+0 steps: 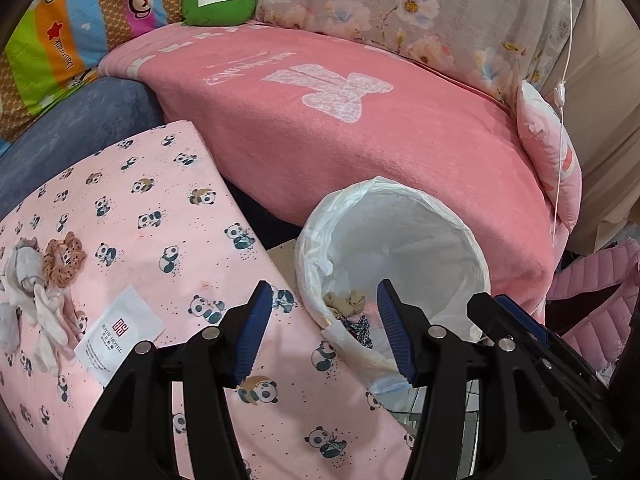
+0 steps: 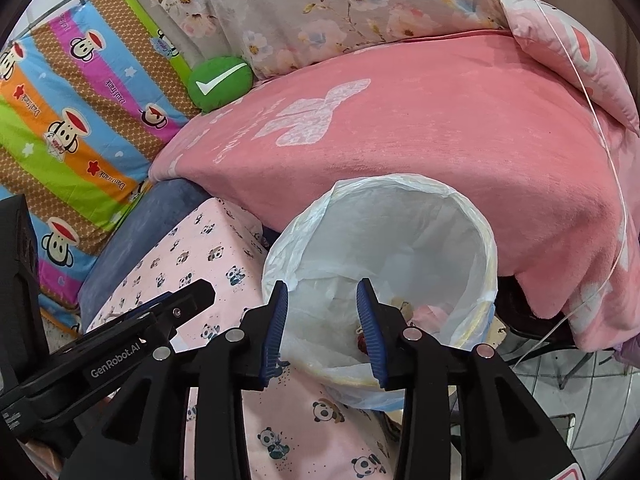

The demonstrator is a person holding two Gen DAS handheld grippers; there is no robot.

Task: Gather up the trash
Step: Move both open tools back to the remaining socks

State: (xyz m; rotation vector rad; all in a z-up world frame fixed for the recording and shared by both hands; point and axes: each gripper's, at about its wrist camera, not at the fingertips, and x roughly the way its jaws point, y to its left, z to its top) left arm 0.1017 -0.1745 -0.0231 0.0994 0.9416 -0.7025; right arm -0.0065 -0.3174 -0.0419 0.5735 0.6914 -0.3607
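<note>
A round bin with a white liner [image 1: 420, 236] [image 2: 400, 232] stands between the panda-print mattress and the pink blanket. At its bottom lie a beige crumpled scrap [image 1: 346, 303], a leopard-print scrap [image 1: 362, 330] and a pink wad [image 2: 434, 314]. My left gripper [image 1: 324, 284] hangs open at the bin's near rim with nothing between its blue pads. My right gripper [image 2: 323, 284] is open over the bin's mouth, also empty. On the mattress at the left lie a heap of white crumpled tissue [image 1: 28, 292], a brown frilly scrap [image 1: 64, 260] and a white printed sachet [image 1: 120, 334].
The panda-print mattress [image 1: 160, 208] [image 2: 208, 256] fills the near left. A pink blanket [image 1: 360, 152] covers the bed behind the bin, with a green cushion [image 1: 218, 0] and a floral quilt [image 1: 380, 4] beyond. Tiled floor [image 2: 580, 392] shows at the right.
</note>
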